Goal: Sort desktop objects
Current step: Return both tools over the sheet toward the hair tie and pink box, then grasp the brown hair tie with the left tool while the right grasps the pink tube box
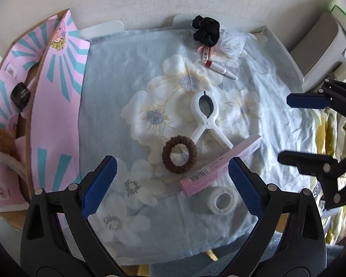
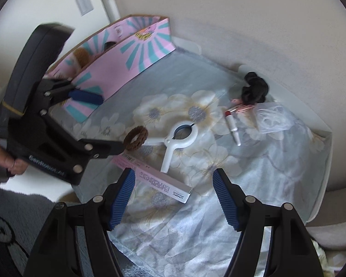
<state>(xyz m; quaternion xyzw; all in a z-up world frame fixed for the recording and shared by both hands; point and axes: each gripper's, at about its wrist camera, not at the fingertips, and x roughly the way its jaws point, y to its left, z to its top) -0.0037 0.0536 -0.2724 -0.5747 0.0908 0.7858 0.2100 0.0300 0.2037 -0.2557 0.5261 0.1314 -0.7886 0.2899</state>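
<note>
A big flowery cloth [image 1: 117, 73] is lying over a white tray [image 2: 323, 177]. A pink box [image 1: 57, 106] is standing at the cloth's left edge, with a small dark jar [image 1: 20, 96] and something brown and fuzzy sitting inside.

The left gripper [image 1: 172, 185] is hanging over the cloth with its jaws wide and nothing between them. The right gripper [image 2: 174, 198] is doing the same — open and empty.

On the cloth a long pink carton [image 1: 219, 168] is lying near a white clip [image 1: 207, 120], a tape roll [image 1: 222, 200], and a brown hair tie [image 1: 179, 154]. Farther back a black scrunchie [image 1: 206, 31] is sitting beside a lipstick [image 1: 221, 69].
</note>
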